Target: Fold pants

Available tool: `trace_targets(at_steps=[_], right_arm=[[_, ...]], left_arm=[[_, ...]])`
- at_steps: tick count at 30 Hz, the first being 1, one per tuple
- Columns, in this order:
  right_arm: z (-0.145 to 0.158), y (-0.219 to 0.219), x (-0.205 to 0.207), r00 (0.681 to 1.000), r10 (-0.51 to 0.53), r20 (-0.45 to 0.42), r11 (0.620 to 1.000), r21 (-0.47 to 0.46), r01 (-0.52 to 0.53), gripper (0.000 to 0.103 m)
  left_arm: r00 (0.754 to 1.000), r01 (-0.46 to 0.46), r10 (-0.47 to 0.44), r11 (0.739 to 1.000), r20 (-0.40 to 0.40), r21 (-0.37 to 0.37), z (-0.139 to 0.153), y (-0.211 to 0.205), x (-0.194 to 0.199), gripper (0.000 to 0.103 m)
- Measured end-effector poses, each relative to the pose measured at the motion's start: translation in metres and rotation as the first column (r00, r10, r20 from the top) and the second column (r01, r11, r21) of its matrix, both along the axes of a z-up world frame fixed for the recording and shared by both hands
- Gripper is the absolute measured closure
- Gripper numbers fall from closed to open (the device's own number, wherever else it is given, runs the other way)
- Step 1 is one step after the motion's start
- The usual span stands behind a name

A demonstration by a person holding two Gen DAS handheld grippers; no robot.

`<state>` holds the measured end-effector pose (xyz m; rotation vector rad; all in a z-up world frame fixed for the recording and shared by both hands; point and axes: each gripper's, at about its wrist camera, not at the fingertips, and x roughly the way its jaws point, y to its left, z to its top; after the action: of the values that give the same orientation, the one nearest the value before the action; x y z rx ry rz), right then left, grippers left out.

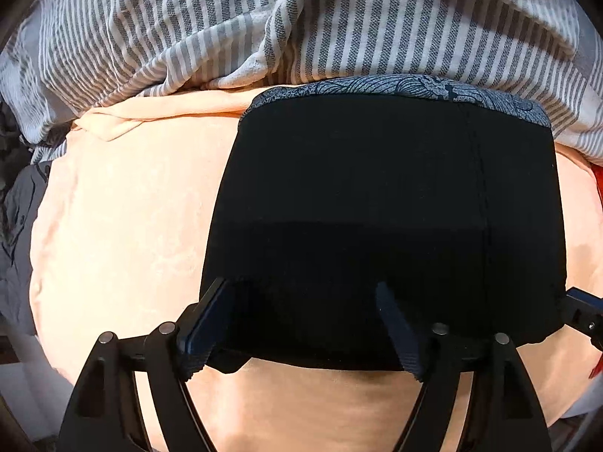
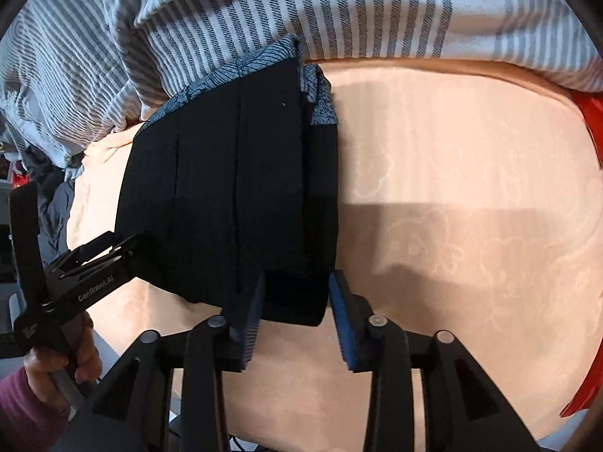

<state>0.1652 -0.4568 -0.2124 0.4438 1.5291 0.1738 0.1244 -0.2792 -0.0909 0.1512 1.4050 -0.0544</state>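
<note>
The black pants (image 1: 384, 207) lie folded into a compact block on the peach bed sheet (image 1: 124, 233), with a grey patterned waistband (image 1: 414, 88) at the far end. They also show in the right wrist view (image 2: 233, 196). My left gripper (image 1: 301, 320) is open, its fingers straddling the near left edge of the pants. My right gripper (image 2: 296, 309) is open, its fingers on either side of the near right corner of the fold. The left gripper (image 2: 101, 256) shows at the left of the right wrist view, and the right gripper's tip (image 1: 580, 312) at the right of the left wrist view.
A grey-and-white striped duvet (image 1: 339, 19) is bunched along the far side of the bed. Dark clothes (image 1: 19, 226) lie at the left edge. Something red (image 2: 591, 120) sits at the right edge of the bed.
</note>
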Motion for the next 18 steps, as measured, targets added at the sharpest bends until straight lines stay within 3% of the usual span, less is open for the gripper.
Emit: trace_targets(at_steps=[6, 13, 18], right_arm=[[-0.001, -0.003, -0.004, 1.0, -0.003, -0.007, 1.0, 0.005, 0.004, 0.055], [-0.004, -0.009, -0.003, 1.0, -0.007, -0.018, 0.999, 0.043, 0.008, 0.053], [0.0, -0.018, -0.008, 0.999, -0.031, -0.018, 0.999, 0.025, 0.032, 0.053]], left_arm=[[1.0, 0.007, -0.007, 1.0, -0.006, 0.002, 0.007, -0.001, 0.002, 0.024], [0.999, 0.002, -0.002, 1.0, -0.033, 0.001, 0.001, 0.001, 0.008, 0.024], [1.0, 0.026, -0.026, 1.0, -0.005, 0.0, 0.012, 0.003, 0.015, 0.023]])
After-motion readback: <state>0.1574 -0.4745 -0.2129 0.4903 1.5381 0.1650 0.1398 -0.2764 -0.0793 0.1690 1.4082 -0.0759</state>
